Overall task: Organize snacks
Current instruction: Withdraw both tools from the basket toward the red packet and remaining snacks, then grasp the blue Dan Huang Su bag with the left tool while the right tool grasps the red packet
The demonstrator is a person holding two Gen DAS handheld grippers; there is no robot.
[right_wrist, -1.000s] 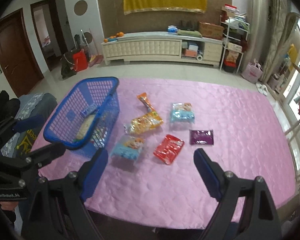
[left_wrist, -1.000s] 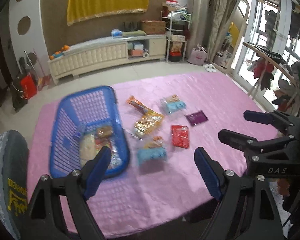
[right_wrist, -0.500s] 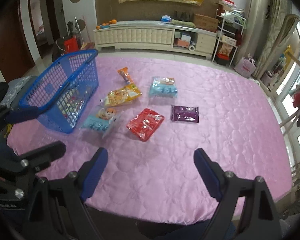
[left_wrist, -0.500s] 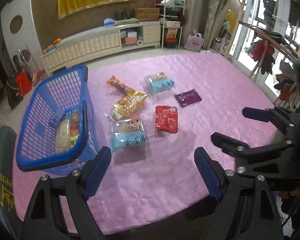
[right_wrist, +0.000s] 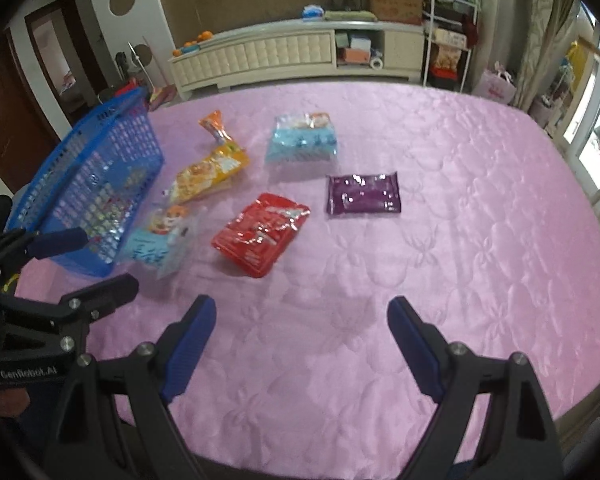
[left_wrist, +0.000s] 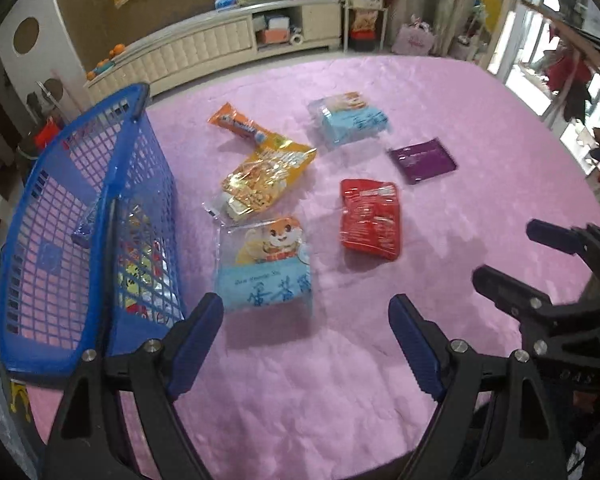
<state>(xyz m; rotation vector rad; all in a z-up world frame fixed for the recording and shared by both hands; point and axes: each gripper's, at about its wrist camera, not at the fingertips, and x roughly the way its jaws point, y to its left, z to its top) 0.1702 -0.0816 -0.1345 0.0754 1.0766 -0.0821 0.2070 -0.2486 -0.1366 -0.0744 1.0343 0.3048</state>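
While both tools hang above the pink-quilted bench (right_wrist: pixel 440 240), neither holds anything: the left tool (left_wrist: pixel 306 320) stands wide with only cloth between its blue pads, and the right tool (right_wrist: pixel 300 320) gapes just as wide over bare quilt. The blue basket (left_wrist: pixel 60 240) sits at the bench's left edge with a few packets inside. Just right of the basket lies a light-blue snack bag (left_wrist: pixel 266 264), with a gold bag (left_wrist: pixel 264 184) and an orange bar (left_wrist: pixel 236 124) beyond it. Further right of the basket lie a red packet (right_wrist: pixel 262 232), a purple packet (right_wrist: pixel 364 194) and a second light-blue bag (right_wrist: pixel 302 138).
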